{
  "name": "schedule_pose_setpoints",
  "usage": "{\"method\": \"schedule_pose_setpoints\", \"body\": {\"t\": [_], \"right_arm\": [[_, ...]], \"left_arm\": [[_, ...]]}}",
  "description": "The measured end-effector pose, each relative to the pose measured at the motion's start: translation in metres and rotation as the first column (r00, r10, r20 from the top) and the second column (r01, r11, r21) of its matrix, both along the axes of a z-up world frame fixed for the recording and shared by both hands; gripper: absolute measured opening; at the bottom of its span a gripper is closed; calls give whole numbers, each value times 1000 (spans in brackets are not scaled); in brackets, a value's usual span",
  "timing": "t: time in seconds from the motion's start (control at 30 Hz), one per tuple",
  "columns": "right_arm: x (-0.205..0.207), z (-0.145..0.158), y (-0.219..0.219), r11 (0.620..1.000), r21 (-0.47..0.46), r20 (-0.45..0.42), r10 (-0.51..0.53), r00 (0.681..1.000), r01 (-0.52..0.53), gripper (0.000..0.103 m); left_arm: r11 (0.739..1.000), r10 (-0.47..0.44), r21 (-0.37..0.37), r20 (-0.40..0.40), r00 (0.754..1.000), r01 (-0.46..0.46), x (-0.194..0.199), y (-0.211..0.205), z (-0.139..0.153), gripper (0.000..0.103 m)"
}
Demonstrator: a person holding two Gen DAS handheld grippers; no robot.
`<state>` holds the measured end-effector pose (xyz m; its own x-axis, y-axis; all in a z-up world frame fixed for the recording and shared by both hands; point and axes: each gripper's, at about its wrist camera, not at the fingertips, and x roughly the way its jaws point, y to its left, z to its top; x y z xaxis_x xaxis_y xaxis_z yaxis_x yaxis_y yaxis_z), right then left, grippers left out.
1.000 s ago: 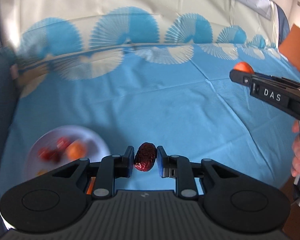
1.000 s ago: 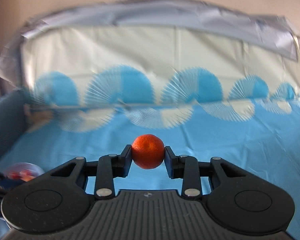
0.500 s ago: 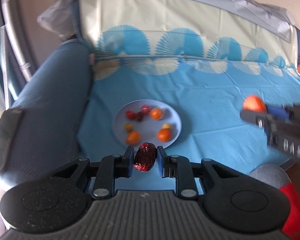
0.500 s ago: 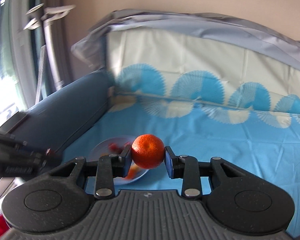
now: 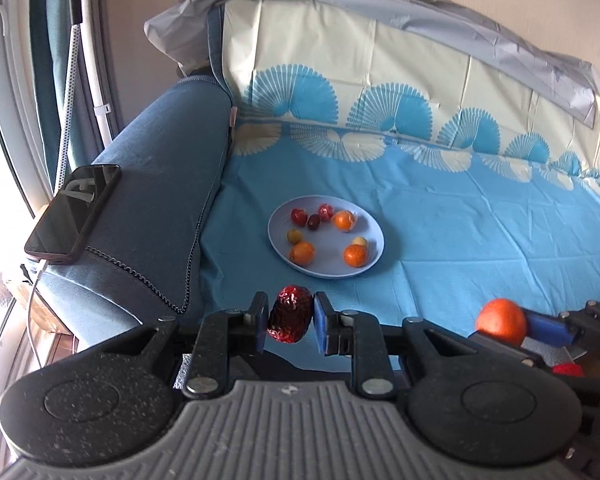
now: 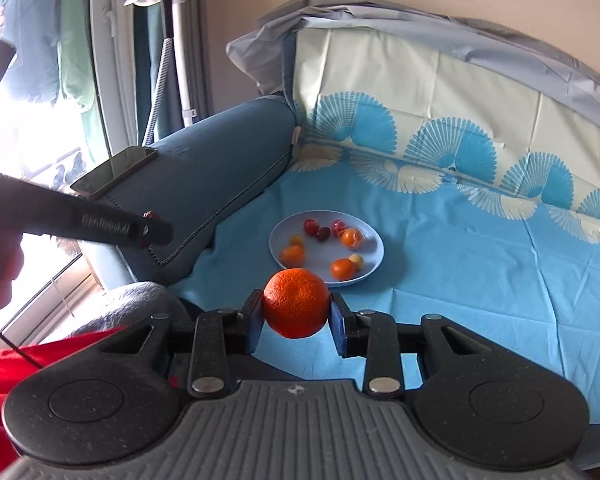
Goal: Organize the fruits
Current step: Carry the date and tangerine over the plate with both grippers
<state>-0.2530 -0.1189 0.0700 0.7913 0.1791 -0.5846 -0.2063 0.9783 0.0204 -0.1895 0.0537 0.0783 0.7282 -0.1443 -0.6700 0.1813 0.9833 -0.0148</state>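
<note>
Left claw (image 5: 290, 322) is clamped on a wrinkly dark red fruit (image 5: 290, 314), probably a date, bottom center of its frame. Right claw (image 6: 296, 318) grips a mandarin (image 6: 296, 302). The plate (image 5: 370, 258) with the other fruits sits mid-frame on the blue sheet (image 5: 480, 240), beyond both claws.

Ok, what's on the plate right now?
The plate holds three small oranges, three red fruits and two small yellowish ones. In the right view, the held orange covers the near rim, but the left view shows nothing there.
</note>
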Motion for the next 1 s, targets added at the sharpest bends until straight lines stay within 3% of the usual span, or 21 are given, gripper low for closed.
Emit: {"method": "schedule_pose_setpoints", "body": {"t": [0.63, 1.0], "right_arm": [[7, 3, 9, 1000, -28, -1, 5, 1000, -5, 36], [42, -7, 6, 1000, -3, -15, 2, 1000, -2, 36]], "left_arm": [[1000, 3, -26, 18, 1000, -3, 7, 15, 0, 26], [1000, 0, -25, 34, 999, 1, 47, 6, 5, 26]]}}
